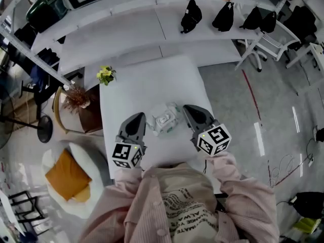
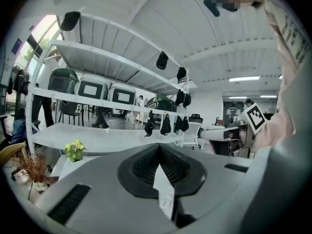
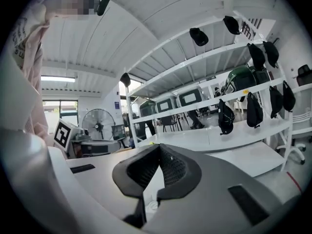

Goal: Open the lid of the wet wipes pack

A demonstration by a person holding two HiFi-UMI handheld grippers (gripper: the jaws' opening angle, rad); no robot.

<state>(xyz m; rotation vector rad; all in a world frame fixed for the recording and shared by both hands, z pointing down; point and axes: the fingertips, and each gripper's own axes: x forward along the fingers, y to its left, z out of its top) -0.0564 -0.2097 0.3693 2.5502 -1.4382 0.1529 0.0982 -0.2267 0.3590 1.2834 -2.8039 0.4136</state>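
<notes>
- Head view: the crinkled, whitish soft-plastic wet wipes pack (image 1: pixel 165 119) lies flat on the white rectangular worktop (image 1: pixel 152 85), close to your edge of it. It sits directly between your grey left tool (image 1: pixel 136 119) and grey right tool (image 1: pixel 191 113). Each tool is just beside one flank of the pack and points away from you, roughly parallel to the other. The pack's long axis appears to run across, from one tool to the other, though its crumpled outline makes that uncertain. The rigid white lid (image 1: pixel 163 120) faces up at the middle. Neither tool is clearly nearer, so either one could reach inward sideways for the lid while the other steadies the pack.
- Left gripper view: your left tool is clenched, with its ribbed dark pads meeting at the tip and nothing caught there. Only a white sliver shows in the wedge lower down. The pack is not ahead of the jaws, so judge it off to the side, towards your right tool.
- Right gripper view: your right tool is likewise clenched and empty at the tip. A crinkled pale scrap at the bottom of the wedge may be the pack's edge, but you cannot be sure. The pack lies towards your left tool.
</notes>
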